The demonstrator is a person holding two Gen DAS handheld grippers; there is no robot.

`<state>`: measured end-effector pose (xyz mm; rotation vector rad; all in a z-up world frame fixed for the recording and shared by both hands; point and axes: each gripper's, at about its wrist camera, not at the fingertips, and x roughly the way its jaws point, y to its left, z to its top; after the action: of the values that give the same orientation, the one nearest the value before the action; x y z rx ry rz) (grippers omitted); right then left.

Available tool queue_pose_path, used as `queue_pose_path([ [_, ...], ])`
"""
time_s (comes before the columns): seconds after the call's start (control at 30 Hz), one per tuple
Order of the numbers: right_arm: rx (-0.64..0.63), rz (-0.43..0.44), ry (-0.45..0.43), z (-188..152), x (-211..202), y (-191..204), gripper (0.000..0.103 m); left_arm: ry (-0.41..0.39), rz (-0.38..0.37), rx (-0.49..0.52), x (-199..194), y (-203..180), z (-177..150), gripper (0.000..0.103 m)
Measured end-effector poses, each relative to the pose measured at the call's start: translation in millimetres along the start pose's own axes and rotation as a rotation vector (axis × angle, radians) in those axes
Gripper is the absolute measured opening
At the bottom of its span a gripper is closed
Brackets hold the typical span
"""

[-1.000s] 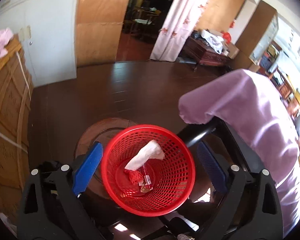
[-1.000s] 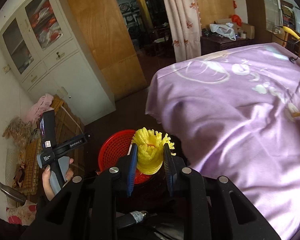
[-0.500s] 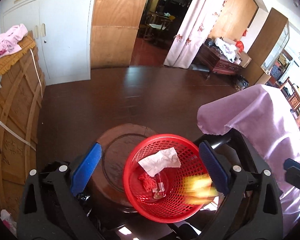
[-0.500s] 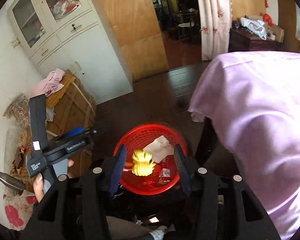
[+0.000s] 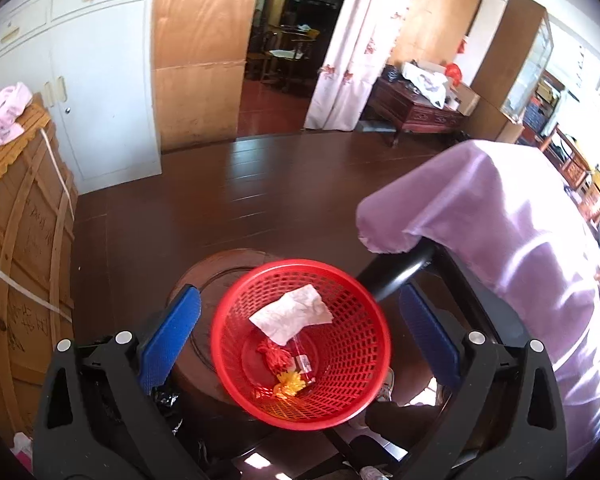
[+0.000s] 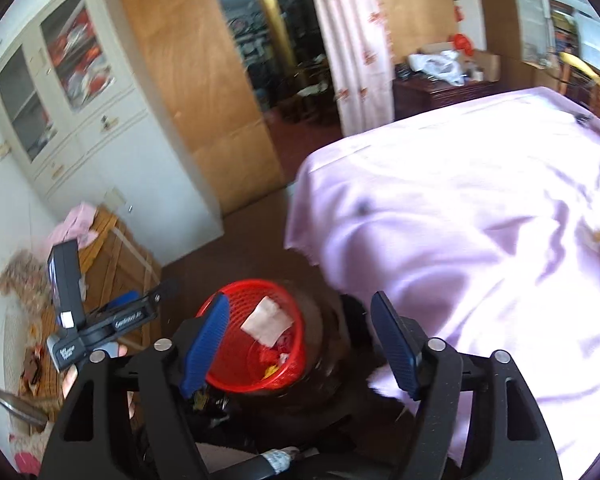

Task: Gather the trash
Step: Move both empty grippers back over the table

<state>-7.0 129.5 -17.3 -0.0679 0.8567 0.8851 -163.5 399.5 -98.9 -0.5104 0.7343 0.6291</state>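
A red mesh basket point(image 5: 352, 344) stands on a round wooden stool point(image 5: 220, 268). In it lie a crumpled white paper point(image 5: 292, 316), a red pompom point(image 5: 276, 358), a clear wrapper point(image 5: 303, 360) and a yellow pompom point(image 5: 290, 385). My left gripper point(image 5: 300, 338) hovers above the basket, open wide, its blue pads clear of the rim. In the right wrist view the basket point(image 6: 256, 286) lies below my right gripper point(image 6: 300, 344). Its jaws are opening and nothing is between them. The yellow pompom point(image 6: 272, 372) shows at the basket's bottom.
A table under a lilac cloth point(image 5: 500, 220) fills the right side, with a black chair rail point(image 5: 400, 270) against the basket. A strapped wooden crate point(image 5: 20, 260) stands left, a white cabinet point(image 5: 100, 80) behind. Dark floor point(image 5: 240, 192) lies beyond. A hand point(image 6: 70, 378) holds the left gripper.
The right gripper held the yellow pompom over the basket, opened and let it fall in; the pompom now lies at the bottom. The right gripper has drawn back from the basket.
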Motion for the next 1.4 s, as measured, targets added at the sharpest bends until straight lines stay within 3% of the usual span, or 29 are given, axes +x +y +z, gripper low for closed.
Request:
queue_pose_path([
  [0.67, 0.262, -0.134, -0.247, -40.8, -113.8, -123.3, 0.079, -0.071, 0.011, 0.336, -43.4, -130.4, -25.3, 0.096],
  [0.87, 0.302, -0.271, -0.328, -62.4, -156.5, -160.0, 0.084, -0.081, -0.026, 0.438, -53.6, -175.5, -36.1, 0.096],
  [1.03, 0.332, -0.443, -0.364, -87.7, -192.2, -195.8, 0.094, -0.046, -0.135, 0.486, -54.7, -216.5, -40.8, 0.096],
  [1.2, 0.367, -0.599, -0.358, -113.3, -218.1, -231.9, 0.095, 0.005, -0.236, 0.533, -50.3, -264.2, -45.9, 0.096],
  [1.4, 0.427, -0.656, -0.345, -132.3, -235.0, -267.5, 0.095, 0.008, -0.274, 0.606, -43.7, -320.1, -54.3, 0.096],
])
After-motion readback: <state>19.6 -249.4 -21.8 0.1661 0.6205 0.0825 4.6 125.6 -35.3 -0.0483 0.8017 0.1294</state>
